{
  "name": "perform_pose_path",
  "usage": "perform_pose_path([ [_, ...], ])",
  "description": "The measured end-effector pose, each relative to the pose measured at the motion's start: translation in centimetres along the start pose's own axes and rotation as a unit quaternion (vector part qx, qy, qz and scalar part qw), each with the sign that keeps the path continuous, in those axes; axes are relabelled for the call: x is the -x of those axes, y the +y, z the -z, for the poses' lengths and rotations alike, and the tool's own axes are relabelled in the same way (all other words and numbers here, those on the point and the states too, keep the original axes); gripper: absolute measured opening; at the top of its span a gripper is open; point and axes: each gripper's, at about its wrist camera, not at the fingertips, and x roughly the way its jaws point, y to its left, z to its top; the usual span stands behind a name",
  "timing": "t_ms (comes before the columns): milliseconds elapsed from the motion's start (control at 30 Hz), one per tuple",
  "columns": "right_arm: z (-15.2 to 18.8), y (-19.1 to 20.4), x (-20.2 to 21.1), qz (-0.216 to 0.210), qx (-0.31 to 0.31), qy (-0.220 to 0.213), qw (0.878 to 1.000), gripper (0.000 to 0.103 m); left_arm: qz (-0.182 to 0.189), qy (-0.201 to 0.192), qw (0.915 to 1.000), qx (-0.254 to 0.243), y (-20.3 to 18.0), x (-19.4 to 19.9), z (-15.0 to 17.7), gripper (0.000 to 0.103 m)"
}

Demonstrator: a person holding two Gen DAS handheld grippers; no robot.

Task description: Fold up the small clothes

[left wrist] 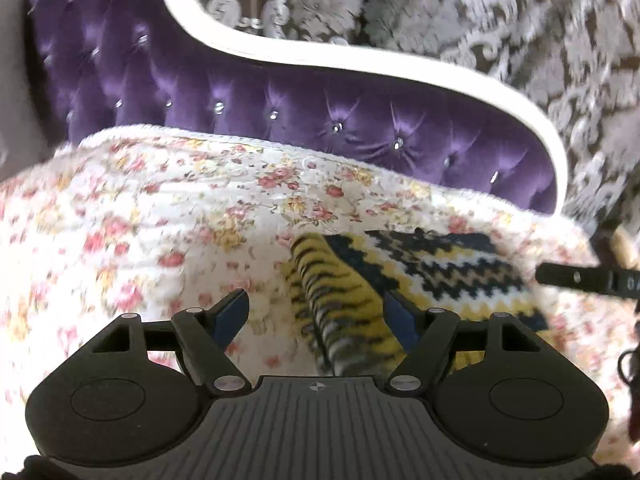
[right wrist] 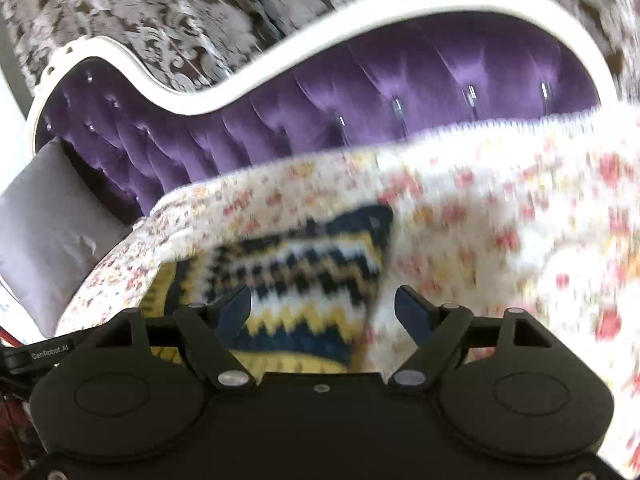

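A small knitted garment [left wrist: 432,268] in yellow, navy and white zigzag lies on a floral bedspread [left wrist: 160,220]. A striped yellow and black part of it [left wrist: 336,304] runs toward me between the fingers of my left gripper [left wrist: 318,316], which is open, with its right finger resting against the knit. In the right wrist view the same garment [right wrist: 296,280] lies ahead and left. My right gripper [right wrist: 322,312] is open above its near right edge and holds nothing. The tip of the right gripper [left wrist: 580,278] shows at the right edge of the left wrist view.
A purple tufted headboard [left wrist: 280,108] with a white curved frame [left wrist: 360,66] stands behind the bed. Patterned grey wallpaper [left wrist: 520,40] is behind it. A grey cushion [right wrist: 44,232] sits at the left in the right wrist view. Both views are motion-blurred.
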Motion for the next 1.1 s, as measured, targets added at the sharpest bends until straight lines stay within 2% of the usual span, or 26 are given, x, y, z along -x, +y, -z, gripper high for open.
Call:
perform_pose_path([
  [100, -0.7, 1.0, -2.8, 0.032, 0.016, 0.013, 0.999, 0.08, -0.034, 0.031, 0.9977, -0.05, -1.1, -3.5, -0.1, 0.075],
  [200, -0.4, 1.0, -6.5, 0.07, 0.019, 0.06, 0.996, 0.077, -0.047, 0.039, 0.9962, -0.063, -0.6, -5.1, 0.4, 0.079],
  [233, -0.1, 0.8, -7.3, 0.074, 0.019, 0.068, 0.995, 0.077, -0.052, 0.043, 0.9954, -0.067, -0.5, -5.4, 0.2, 0.079],
  [300, 0.3, 0.1, -7.8, 0.07, 0.0, 0.063, 0.996, 0.083, -0.055, 0.051, 0.994, -0.08, -0.5, -5.6, -0.3, 0.079],
  [400, 0.1, -0.4, -6.9, 0.056, -0.02, 0.054, 0.997, 0.083, -0.055, 0.049, 0.9944, -0.076, -0.2, -4.3, -0.6, 0.078],
  [533, 0.5, 0.3, -2.8, 0.054, -0.004, 0.014, 0.998, 0.085, -0.038, 0.009, 0.9974, -0.061, -0.7, 0.5, 0.5, 0.077],
  [667, 2.3, 1.4, 0.2, 0.051, 0.014, 0.009, 0.999, 0.095, -0.017, 0.0, 0.9974, -0.07, -2.1, 3.5, 3.3, 0.077],
  [767, 4.2, 2.1, 0.5, 0.064, 0.027, 0.028, 0.997, 0.095, -0.033, 0.016, 0.9953, -0.09, -2.9, 2.6, 5.1, 0.078],
  [867, 5.6, 2.2, -0.7, 0.085, 0.033, 0.05, 0.995, 0.096, -0.028, 0.039, 0.9971, -0.058, -2.2, 0.3, 5.8, 0.088],
  [900, 6.0, 2.0, -0.9, 0.088, 0.032, 0.057, 0.994, 0.096, -0.032, 0.04, 0.9976, -0.048, -1.9, 0.0, 5.8, 0.096],
  [967, 6.6, 1.7, -1.4, 0.083, 0.021, 0.068, 0.994, 0.099, -0.027, 0.046, 0.998, -0.033, -1.5, 0.0, 5.4, 0.097],
  [1033, 6.7, 1.4, -0.9, 0.072, 0.007, 0.061, 0.996, 0.098, -0.023, 0.043, 0.9984, -0.027, -1.3, 1.1, 5.3, 0.096],
  [1100, 6.7, 1.8, 0.7, 0.07, 0.008, 0.037, 0.997, 0.098, -0.031, 0.028, 0.9985, -0.036, -1.7, 2.9, 5.5, 0.096],
])
